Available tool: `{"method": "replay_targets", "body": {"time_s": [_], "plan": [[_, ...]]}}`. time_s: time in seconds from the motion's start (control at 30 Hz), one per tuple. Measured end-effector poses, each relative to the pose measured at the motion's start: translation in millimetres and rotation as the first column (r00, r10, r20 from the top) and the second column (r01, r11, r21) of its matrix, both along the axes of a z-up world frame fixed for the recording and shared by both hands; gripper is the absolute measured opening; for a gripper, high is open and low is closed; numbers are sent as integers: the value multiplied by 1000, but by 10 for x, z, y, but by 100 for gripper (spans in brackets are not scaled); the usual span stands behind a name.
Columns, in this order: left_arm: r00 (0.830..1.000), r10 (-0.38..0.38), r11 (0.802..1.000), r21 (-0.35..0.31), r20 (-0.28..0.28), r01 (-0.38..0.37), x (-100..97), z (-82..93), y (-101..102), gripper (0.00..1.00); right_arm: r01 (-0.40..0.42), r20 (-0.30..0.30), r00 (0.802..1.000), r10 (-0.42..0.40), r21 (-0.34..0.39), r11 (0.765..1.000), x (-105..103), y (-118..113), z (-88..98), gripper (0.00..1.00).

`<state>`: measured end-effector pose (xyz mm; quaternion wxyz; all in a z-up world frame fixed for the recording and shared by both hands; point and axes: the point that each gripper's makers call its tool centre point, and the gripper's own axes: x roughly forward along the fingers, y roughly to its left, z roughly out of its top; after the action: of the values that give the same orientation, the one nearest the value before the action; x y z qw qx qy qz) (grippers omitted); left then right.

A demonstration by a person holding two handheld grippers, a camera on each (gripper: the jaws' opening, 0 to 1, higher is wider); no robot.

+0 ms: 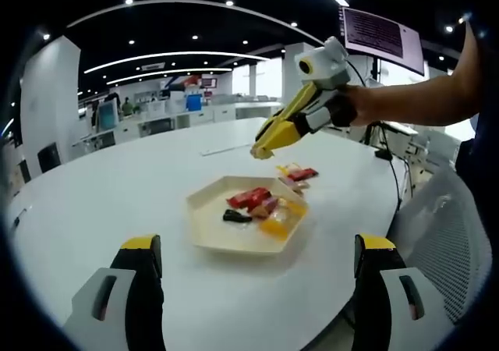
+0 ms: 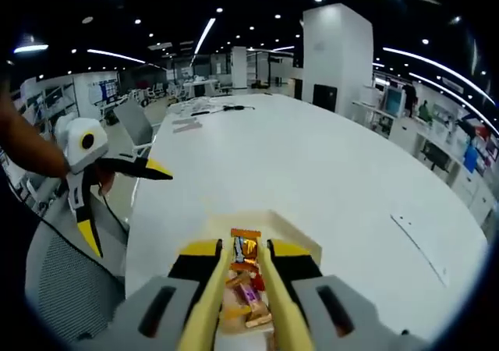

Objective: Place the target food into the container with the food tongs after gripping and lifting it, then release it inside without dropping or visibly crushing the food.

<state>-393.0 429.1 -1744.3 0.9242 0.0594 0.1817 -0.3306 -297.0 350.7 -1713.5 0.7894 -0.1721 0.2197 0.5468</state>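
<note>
A cream hexagonal tray (image 1: pixel 214 230) lies on the white table and holds several wrapped snacks (image 1: pixel 261 207). Two more snack packets (image 1: pixel 296 173) lie on the table just beyond it. My left gripper (image 1: pixel 257 246) stands wide open in front of the tray with nothing between its jaws; in the right gripper view it shows at the left, open (image 2: pixel 129 210). My right gripper (image 1: pixel 262 151), held by a hand, carries yellow tongs and hovers over the tray's far edge. The tongs (image 2: pixel 246 246) are closed on a small orange-wrapped snack (image 2: pixel 245 240) above the tray (image 2: pixel 292 230).
The round white table (image 1: pixel 117 179) stretches wide to the left and behind the tray. A grey mesh chair (image 1: pixel 444 226) stands by the table's edge on the right. A cable and small items (image 2: pixel 210 111) lie at the table's far end.
</note>
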Motion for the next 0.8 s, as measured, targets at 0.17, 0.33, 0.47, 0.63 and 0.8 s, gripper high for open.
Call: {"method": "replay_targets", "body": {"time_s": [0.17,0.33,0.47,0.63,0.8], "plan": [[1000,4,1000,-7,3,-4,3,13,2,100,-20,-3,1000,20,0,1000,-52,134,-16,22],[1000,4,1000,-10,5,-4,3,21,-2,100,-37,-9,999,37,0,999,-128,246,-37,22],[1000,6,1000,-11,6,-6,6,25,2,100,-37,-10,999,37,-8,999,-158,289,-90,22],[1000,5,1000,-10,6,-5,3,23,-1,100,-39,-19,999,39,-6,999,-184,313,-115,22],[1000,3,1000,-7,3,-3,2,15,-4,100,-56,-9,998,57,37,998,-192,354,-54,26]]}}
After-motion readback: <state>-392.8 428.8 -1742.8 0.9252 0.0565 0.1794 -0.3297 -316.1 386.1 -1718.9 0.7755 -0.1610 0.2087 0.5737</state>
